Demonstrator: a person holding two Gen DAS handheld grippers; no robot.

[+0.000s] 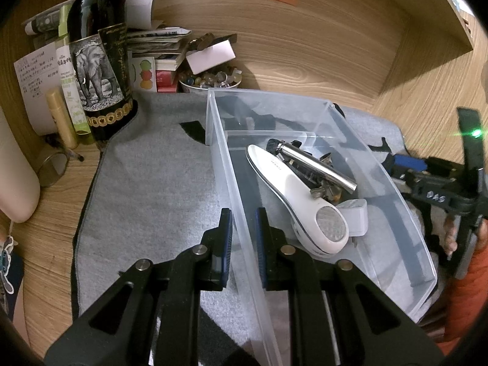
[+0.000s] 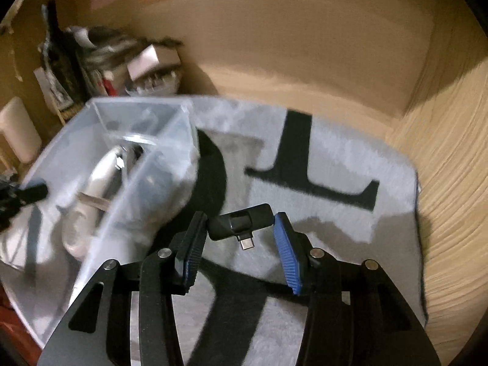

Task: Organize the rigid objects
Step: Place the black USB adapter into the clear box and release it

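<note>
On my left wrist feed, the left gripper (image 1: 244, 235) has its two blue pads straddling the near left wall of the clear plastic bin (image 1: 405, 195), one pad outside and one inside. They sit close to the wall, but I cannot tell whether they are actually pinching it. Inside the bin lies a white handheld device (image 1: 292, 192), long axis running from far-left to near-right, round mesh head toward me. Across it rests a silver metal cylinder (image 1: 320, 164), pointing from far-left down to near-right, with small metal bits beside it and a white plug adapter (image 1: 357, 216) tucked against the device's head.

On my right wrist feed, blurred with motion, the right gripper (image 2: 241, 241) holds a small black USB-C adapter (image 2: 241, 222) between its blue pads, clamped end to end. The adapter's long axis runs crosswise from pad to pad, tilted slightly up to the right, and its metal plug (image 2: 246, 244) points back toward the camera. It hangs above the grey mat (image 2: 335, 152), just right of the bin.

Only the left view shows the wine bottle (image 1: 97, 61) with the elephant label and the bowl of beads (image 1: 210, 80) behind the bin; only the right view shows the adapter clearly.
</note>
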